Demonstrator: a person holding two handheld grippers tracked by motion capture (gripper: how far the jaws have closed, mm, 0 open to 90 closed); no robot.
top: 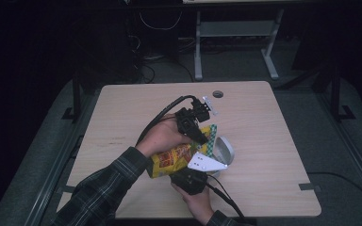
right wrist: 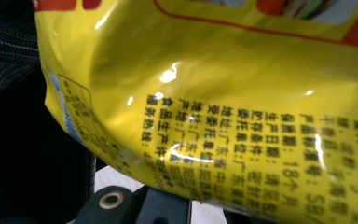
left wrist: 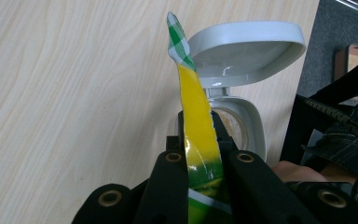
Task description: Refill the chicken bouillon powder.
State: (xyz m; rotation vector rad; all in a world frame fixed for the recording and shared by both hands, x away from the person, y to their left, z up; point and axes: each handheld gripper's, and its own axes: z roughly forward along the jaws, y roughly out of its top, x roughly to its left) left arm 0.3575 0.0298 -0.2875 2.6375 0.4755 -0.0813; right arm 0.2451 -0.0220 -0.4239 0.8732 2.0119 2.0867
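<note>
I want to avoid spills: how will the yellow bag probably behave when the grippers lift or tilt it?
The bag is probably floppy: its film creases and dents in the right gripper view. Its glossy surface may be slippery. The left gripper pinches only the thin top edge, which bends sideways, so the bag may sag over the open container.

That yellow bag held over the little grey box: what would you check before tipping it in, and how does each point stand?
1. Box lid open: ok.
2. Left tongs shut on the bag's top edge: ok.
3. Right tongs gripping the bag from below: cannot tell, their tips are hidden.
4. Bag's top torn open: cannot tell.
5. Box under the bag's top end: ok.
6. Room left in the box: cannot tell, something pale already lies inside.
</note>
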